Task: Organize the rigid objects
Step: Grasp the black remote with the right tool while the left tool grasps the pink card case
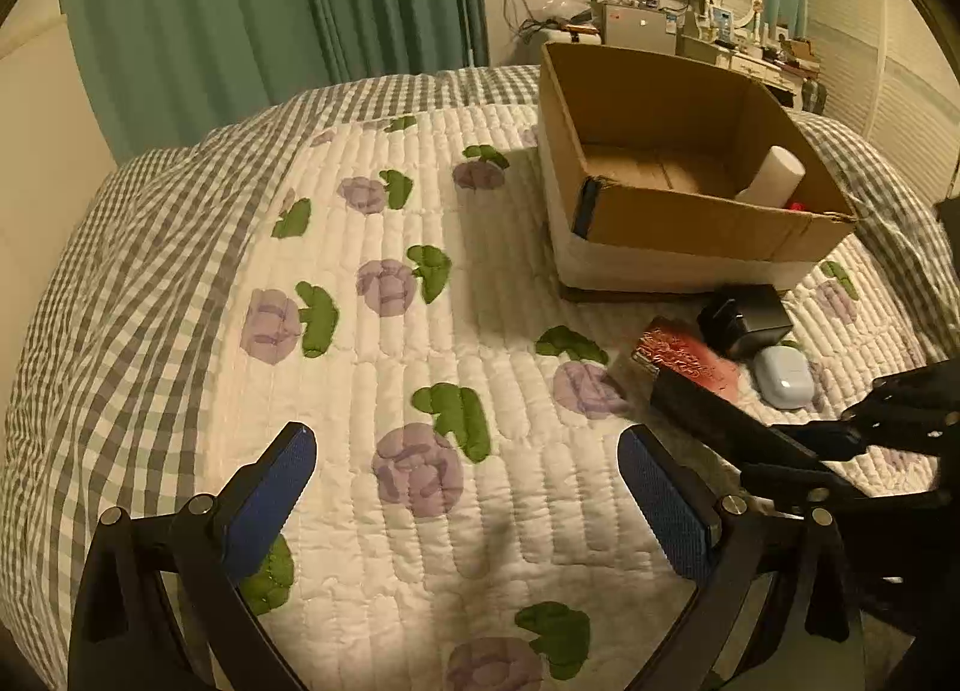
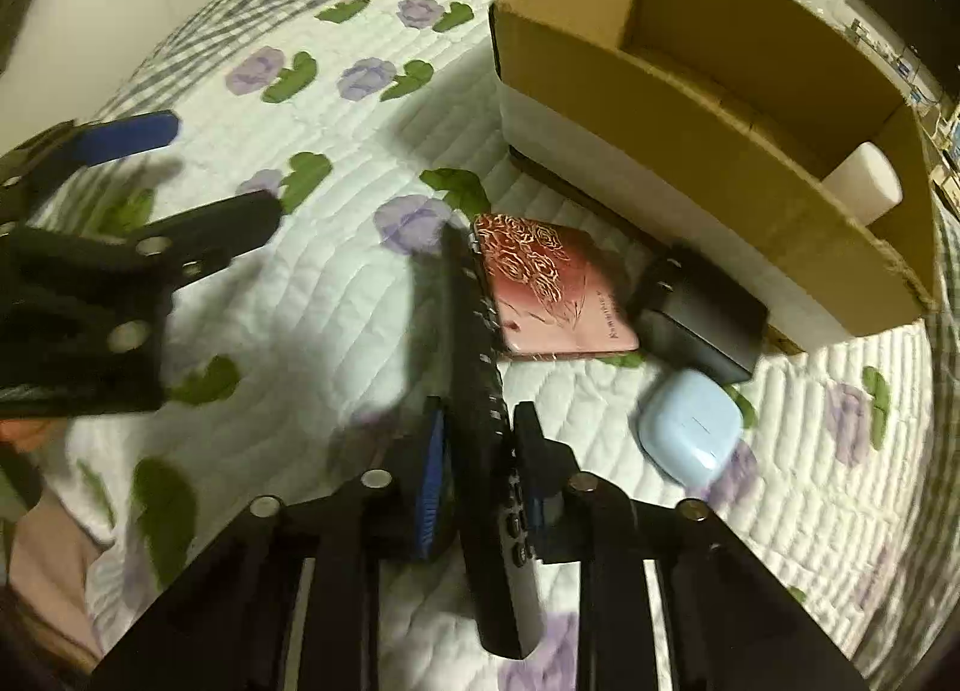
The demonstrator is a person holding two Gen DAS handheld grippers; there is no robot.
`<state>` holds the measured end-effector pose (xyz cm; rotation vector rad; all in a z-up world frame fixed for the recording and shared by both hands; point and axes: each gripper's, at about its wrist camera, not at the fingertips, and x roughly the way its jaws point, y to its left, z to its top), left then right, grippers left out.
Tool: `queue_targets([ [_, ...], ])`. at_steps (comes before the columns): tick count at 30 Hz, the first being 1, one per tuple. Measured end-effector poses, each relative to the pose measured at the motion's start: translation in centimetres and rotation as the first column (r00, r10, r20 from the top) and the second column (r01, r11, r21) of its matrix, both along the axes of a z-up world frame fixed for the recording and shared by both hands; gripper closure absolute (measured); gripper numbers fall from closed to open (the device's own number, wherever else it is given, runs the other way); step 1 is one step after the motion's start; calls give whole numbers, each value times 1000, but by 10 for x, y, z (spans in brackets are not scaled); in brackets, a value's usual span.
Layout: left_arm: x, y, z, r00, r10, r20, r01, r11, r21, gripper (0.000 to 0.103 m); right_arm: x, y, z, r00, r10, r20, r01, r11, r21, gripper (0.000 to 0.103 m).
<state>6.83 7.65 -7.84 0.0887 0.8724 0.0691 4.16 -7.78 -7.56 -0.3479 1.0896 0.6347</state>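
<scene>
A bed covered by a white quilt (image 1: 420, 343) printed with purple flowers and green leaves, bordered in grey check, fills both views. Toward its far side stands an open cardboard box (image 1: 708, 229) with a white band along its base; inside, at the right end, lies a white cylinder (image 1: 777, 175), perhaps a bottle, though the view is too coarse to say.

The left gripper (image 1: 465, 487) hangs above bare quilt, its blue-padded fingers spread wide with nothing between them; it also appears at the left edge of the right wrist view (image 2: 222, 168).

The right gripper (image 2: 480, 445) is pressed onto a long black remote control (image 2: 480, 391), held on edge with its button side facing right and its far end reaching to the notebook.

On the quilt just before the box lie three items close together: a pink notebook (image 2: 552, 289) with a rose pattern and spiral binding; a black rectangular block (image 2: 702, 313), touching the notebook's right edge; and a pale blue earbud case (image 2: 690, 427), just beside the block.
</scene>
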Motion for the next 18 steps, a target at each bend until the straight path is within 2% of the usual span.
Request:
queue_targets([
  [5, -2, -14, 2, 999, -38, 0, 38, 999, -15, 1, -12, -13, 40, 999, 19, 44, -18, 1000, -10, 84],
  [10, 7, -40, -1, 995, -100, -12, 100, 994, -32, 1, -9, -38, 62, 996, -17, 82, 19, 999, -33, 84],
  [13, 17, -60, -7, 988, -154, -25, 153, 988, -31, 1, 6, -61, 59, 994, -72, 83, 77, 995, -59, 84],
  [16, 31, -77, -17, 977, -207, -57, 205, 978, -29, 1, 27, -83, 43, 990, -137, 27, 138, 989, -56, 84],
  [18, 47, -90, -30, 963, -246, -112, 246, 969, -19, 1, 36, -91, 33, 987, -162, 3, 162, 985, -55, 84],
])
